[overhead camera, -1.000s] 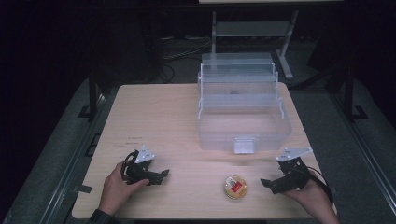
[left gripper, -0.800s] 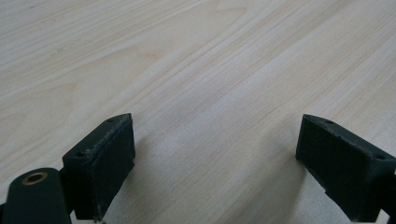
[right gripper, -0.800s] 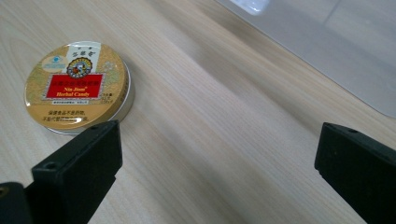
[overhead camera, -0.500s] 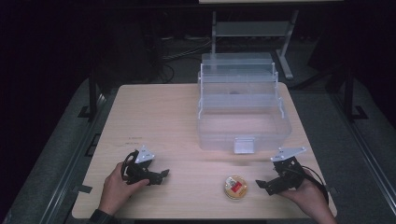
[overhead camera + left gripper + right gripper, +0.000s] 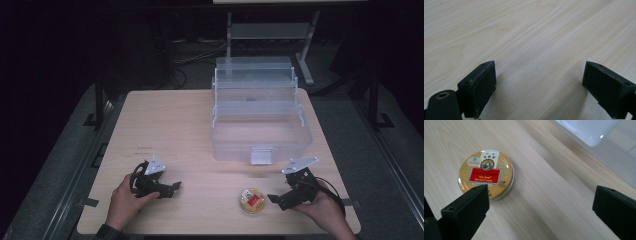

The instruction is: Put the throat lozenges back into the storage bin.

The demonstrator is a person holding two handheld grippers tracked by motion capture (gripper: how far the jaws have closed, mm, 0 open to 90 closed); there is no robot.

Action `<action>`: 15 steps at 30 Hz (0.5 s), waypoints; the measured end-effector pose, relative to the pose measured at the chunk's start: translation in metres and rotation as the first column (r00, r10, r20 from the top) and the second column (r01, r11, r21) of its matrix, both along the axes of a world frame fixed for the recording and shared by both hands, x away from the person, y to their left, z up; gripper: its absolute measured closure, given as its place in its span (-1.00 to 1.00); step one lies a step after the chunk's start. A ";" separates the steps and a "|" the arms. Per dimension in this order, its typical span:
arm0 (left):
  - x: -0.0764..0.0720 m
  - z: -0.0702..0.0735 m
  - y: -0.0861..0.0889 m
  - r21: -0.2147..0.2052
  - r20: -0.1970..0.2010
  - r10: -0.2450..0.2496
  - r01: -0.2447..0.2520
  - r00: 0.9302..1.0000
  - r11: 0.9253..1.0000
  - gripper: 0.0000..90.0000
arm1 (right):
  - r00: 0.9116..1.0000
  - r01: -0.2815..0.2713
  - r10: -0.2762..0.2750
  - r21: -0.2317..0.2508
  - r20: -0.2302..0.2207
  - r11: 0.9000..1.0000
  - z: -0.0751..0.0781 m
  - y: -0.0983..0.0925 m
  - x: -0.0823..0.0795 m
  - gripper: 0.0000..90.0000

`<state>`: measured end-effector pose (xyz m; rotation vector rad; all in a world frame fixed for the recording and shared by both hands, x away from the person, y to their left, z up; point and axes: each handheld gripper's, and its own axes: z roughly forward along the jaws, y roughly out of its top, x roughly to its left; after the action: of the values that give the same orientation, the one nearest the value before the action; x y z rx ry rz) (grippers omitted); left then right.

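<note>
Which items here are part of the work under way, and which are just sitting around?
In play:
- round candy tin, nearest the open right claw
- clear tiered storage box, open, behind it

Idle:
- left claw, open over bare table
- metal stand beyond the table

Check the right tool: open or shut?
Open. The right tool has its jaws wide apart, empty, with the candy tin lying flat beside one jaw.

Pale wood-grain worktop [image 5: 165,125]. Clear plastic tiered box [image 5: 260,120] stands at its far right; round gold tin [image 5: 251,200], red label, lies flat near the front edge.
</note>
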<state>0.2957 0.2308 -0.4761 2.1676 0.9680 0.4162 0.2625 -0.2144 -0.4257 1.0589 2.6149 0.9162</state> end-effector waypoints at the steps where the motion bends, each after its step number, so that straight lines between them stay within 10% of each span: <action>1: 0.000 0.000 0.000 0.000 0.000 0.000 0.000 1.000 1.000 -0.76 | 1.000 0.000 0.000 0.000 0.000 1.000 0.000 0.000 0.000 -0.99; 15: 0.000 0.000 0.000 0.000 0.000 0.000 0.000 1.000 1.000 -0.76 | 0.998 -0.055 0.055 -0.007 -0.009 0.998 0.000 0.016 0.001 -0.99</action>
<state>0.2957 0.2308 -0.4761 2.1674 0.9681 0.4164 0.2636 -0.1982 -0.4261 0.9967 2.6647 0.9153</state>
